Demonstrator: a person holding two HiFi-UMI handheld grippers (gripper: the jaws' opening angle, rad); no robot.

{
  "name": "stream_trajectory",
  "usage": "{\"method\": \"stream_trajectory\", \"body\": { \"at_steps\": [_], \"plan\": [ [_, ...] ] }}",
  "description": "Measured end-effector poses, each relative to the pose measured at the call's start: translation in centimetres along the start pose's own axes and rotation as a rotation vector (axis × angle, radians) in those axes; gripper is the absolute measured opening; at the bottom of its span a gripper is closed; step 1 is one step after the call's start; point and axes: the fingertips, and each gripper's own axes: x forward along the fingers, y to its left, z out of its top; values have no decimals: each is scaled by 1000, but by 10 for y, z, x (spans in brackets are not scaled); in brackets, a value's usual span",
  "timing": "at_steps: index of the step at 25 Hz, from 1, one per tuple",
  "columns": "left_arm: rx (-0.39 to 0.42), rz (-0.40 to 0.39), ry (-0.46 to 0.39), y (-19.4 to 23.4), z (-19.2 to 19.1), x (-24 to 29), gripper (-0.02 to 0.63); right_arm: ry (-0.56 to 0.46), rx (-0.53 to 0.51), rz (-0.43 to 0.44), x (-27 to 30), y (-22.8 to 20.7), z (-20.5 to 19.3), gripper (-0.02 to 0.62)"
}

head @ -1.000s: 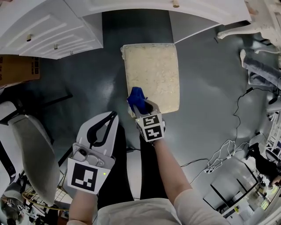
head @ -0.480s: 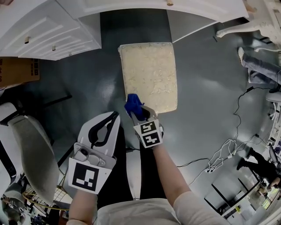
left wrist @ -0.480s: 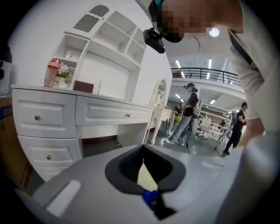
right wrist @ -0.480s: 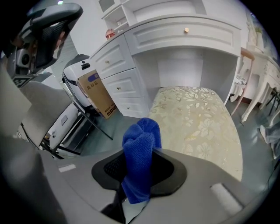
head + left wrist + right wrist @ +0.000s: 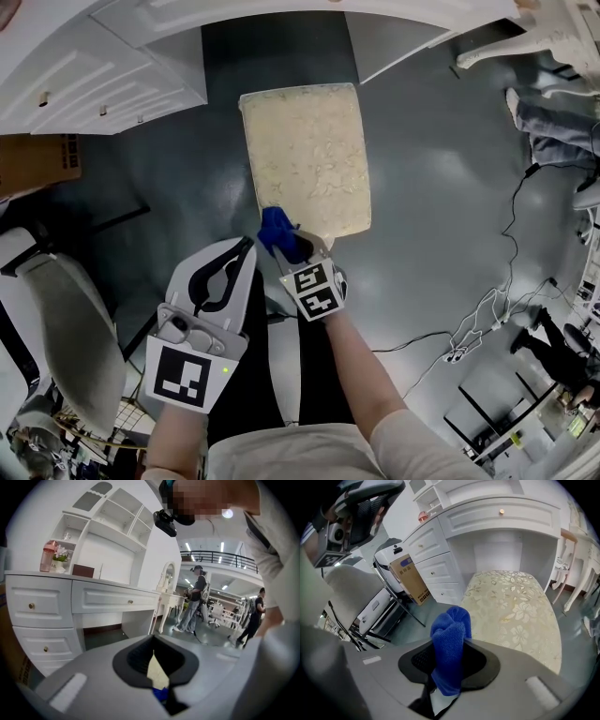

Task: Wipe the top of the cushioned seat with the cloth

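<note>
The cushioned seat is a cream rectangular pad with a flower pattern, standing on the dark floor ahead of me. My right gripper is at its near left corner, shut on a bunched blue cloth that sticks up from the jaws. In the right gripper view the blue cloth rises between the right gripper jaws, with the seat stretching away beyond it. My left gripper hangs to the left of the seat, shut and holding nothing. The left gripper points past the seat toward the dresser.
A white dresser with drawers stands behind and left of the seat. A cardboard box and a grey chair are at the left. Cables trail on the floor at the right, near a person's legs.
My right gripper has drawn the blue cloth back toward me, from over the seat's near part to its near left corner. The left gripper has stayed in place.
</note>
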Motion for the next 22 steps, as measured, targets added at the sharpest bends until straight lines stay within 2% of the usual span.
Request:
{"method": "stream_trajectory", "body": {
  "at_steps": [6,14,22],
  "plan": [
    [11,-5,5,-10,2,13,0,-16,12,-2,-11,-19,-9,121],
    [27,-30,7,-33,9,33,0,-45,89,-58,-38,-69,-25,121],
    [35,-53,26,-53,12,57,0,-57,107,-87,-59,-107,-41,121]
  ]
}}
